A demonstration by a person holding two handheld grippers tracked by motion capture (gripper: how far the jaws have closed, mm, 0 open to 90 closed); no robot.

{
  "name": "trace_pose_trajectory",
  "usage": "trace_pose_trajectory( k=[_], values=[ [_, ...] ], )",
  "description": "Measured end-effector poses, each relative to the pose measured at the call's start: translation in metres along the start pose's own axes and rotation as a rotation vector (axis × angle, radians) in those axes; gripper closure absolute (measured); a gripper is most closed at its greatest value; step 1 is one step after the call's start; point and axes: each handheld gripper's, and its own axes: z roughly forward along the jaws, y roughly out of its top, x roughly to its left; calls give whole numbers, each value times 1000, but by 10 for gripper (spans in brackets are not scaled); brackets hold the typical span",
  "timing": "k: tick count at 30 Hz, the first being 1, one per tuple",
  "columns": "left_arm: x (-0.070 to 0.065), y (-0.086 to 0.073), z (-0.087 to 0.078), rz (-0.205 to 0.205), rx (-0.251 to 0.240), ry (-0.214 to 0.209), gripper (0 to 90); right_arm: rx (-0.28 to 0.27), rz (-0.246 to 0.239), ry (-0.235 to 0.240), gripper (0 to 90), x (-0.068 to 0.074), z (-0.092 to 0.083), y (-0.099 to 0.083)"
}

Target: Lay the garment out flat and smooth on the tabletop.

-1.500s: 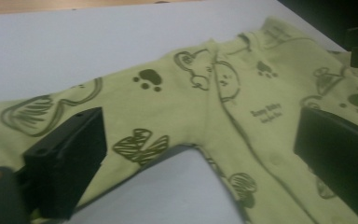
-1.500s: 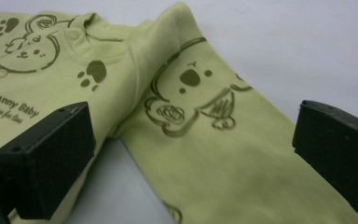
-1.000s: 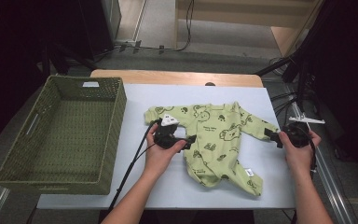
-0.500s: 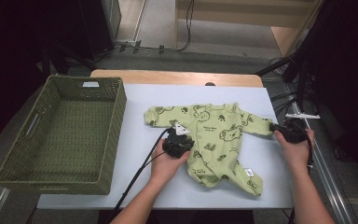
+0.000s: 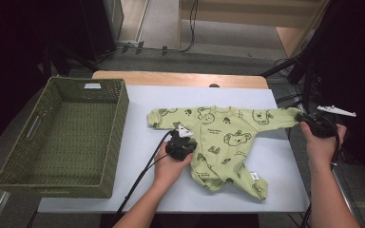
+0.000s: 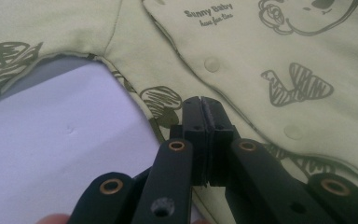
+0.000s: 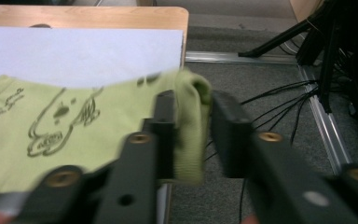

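A light green baby romper [image 5: 223,137] with dark animal prints lies face up on the white table top [image 5: 138,190], its legs toward the near right corner. My left gripper [image 5: 192,149] rests at the romper's left side below the armpit. Its jaws [image 6: 201,105] are shut tight together on the side seam; I cannot tell if cloth is pinched. My right gripper [image 5: 305,118] holds the right sleeve out past the table's right edge. Its jaws have just been opening a little, and the bunched cuff [image 7: 191,135] still sits between the pads, touching both.
A large green woven basket [image 5: 119,118] stands empty on the table's left side. Off the right edge, dark stand legs and cables [image 7: 284,37] lie on the grey floor. A strip of wooden table edge [image 5: 180,78] runs along the back.
The left gripper slid onto the romper's side and shut. The right gripper closed on the sleeve cuff, then moved right and up, pulling the sleeve out straight.
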Motion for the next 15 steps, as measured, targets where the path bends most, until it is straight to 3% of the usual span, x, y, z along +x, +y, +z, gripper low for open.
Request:
trace_pose_trajectory(
  k=[6,15],
  values=[
    [1,0,0,-4,-1,-5,889,5,18,80,374,4,-11,-5],
    [0,0,0,2,-2,1,890,-2,-38,202,179,37,-40,-24]
  ],
)
